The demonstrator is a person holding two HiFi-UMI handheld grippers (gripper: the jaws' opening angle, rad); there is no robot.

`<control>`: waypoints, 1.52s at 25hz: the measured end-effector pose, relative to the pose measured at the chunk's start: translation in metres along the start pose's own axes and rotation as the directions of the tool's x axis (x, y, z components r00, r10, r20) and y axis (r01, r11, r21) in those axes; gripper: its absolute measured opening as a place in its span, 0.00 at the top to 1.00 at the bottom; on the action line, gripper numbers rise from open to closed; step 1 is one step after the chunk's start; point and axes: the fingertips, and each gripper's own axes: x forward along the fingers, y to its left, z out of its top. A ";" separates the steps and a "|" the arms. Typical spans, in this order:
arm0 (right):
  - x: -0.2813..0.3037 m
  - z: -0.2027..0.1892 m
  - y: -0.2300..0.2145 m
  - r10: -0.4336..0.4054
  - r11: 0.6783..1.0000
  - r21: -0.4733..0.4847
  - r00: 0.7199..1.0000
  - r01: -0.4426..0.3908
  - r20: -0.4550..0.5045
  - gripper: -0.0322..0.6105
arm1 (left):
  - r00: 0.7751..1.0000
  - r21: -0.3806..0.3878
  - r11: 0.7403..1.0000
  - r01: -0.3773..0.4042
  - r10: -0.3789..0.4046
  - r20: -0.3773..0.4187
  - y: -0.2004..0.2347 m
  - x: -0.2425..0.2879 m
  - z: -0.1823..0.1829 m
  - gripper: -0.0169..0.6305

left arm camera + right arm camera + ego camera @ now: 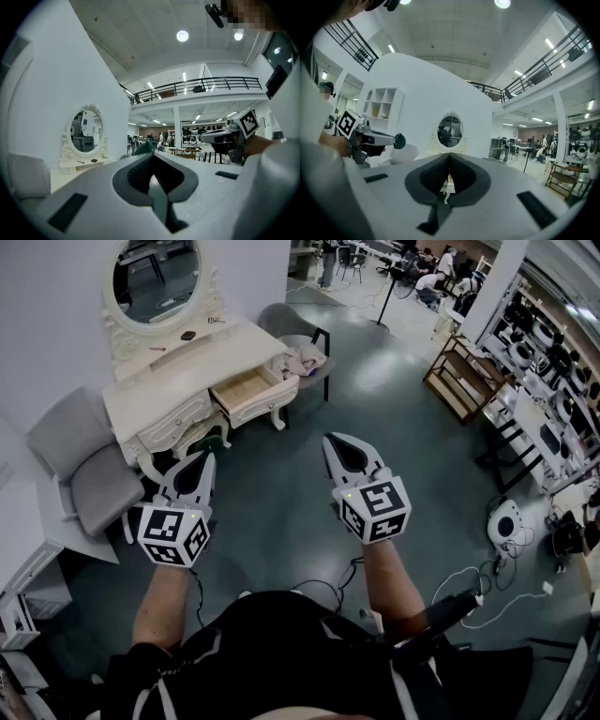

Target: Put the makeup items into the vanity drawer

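Fingers on the left gripper point(201, 465) and the right gripper point(339, 448) are pressed together with nothing between them. Both are held near the person, well short of the vanity. Farther off to the left, the drawer point(246, 390) stands open. The makeup items point(187, 335) (small, hard to tell apart) lie on the desk point(211, 351) beneath the mirror point(157, 273). Best to step close first, then part one pair of fingers squarely over a single item.

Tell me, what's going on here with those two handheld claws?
A person holds a gripper in each hand. The left gripper and right gripper are both shut and empty, held out some way back from a white vanity. Its drawer stands open, and small items lie on the vanity top. Nothing is picked up yet.
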 end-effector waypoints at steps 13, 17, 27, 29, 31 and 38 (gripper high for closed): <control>0.005 0.000 -0.001 -0.039 0.999 0.013 0.999 0.039 -0.014 0.94 | 0.999 -0.030 0.999 -0.014 0.015 0.035 0.015 -0.003 0.009 0.97; 0.000 0.001 -0.003 -0.054 0.998 0.036 0.999 0.054 0.004 0.94 | 1.000 -0.031 0.999 0.005 -0.004 0.027 0.012 -0.004 0.006 0.97; 0.012 0.003 0.013 -0.061 0.998 0.031 0.998 0.060 0.002 0.94 | 0.999 -0.027 0.999 0.027 -0.027 0.031 0.029 -0.005 0.007 0.97; 0.015 0.006 0.017 -0.064 0.997 0.032 0.998 0.064 0.010 0.94 | 0.999 -0.032 0.999 0.031 -0.030 0.040 0.035 -0.007 0.008 0.97; 0.019 0.008 0.024 -0.069 0.997 0.026 0.998 0.069 0.015 0.94 | 0.998 -0.034 0.999 0.038 -0.036 0.050 0.043 -0.010 0.007 0.97; 0.032 0.003 0.043 -0.062 0.998 0.022 0.998 0.062 0.001 0.94 | 0.997 -0.051 0.998 0.048 -0.045 0.064 0.066 -0.012 0.000 0.97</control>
